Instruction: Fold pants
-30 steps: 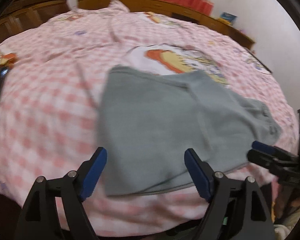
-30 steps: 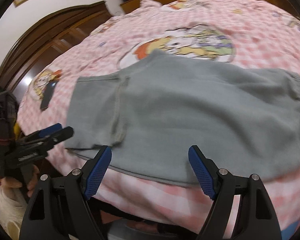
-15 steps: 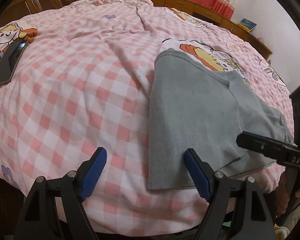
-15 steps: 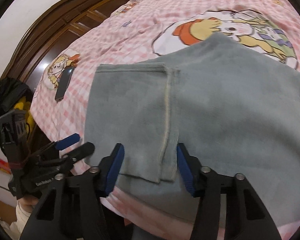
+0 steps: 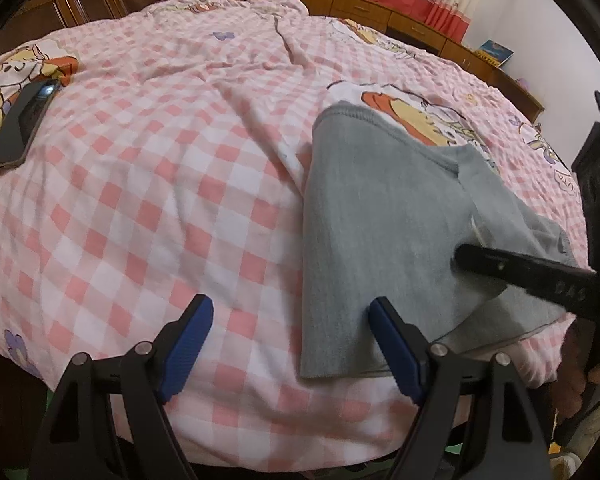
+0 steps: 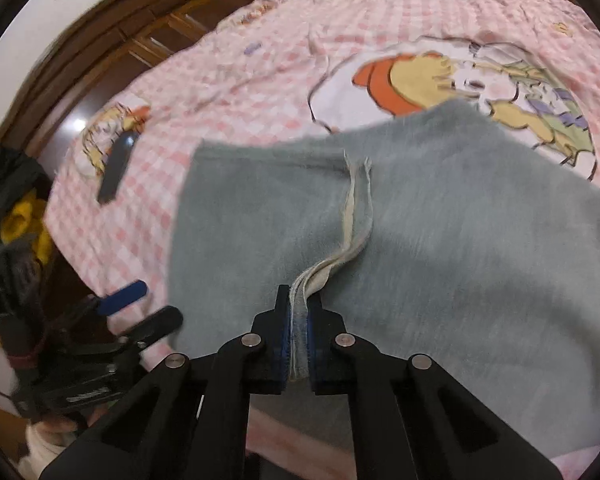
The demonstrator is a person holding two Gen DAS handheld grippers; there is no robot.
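The pants [image 6: 440,240] lie on the bed [image 5: 160,200], near its right edge, seemingly folded once. The right gripper [image 6: 299,328] has its jaws pinched on their near hem; the left gripper [image 5: 288,344] hovers wide, empty. Further folds likely remain.
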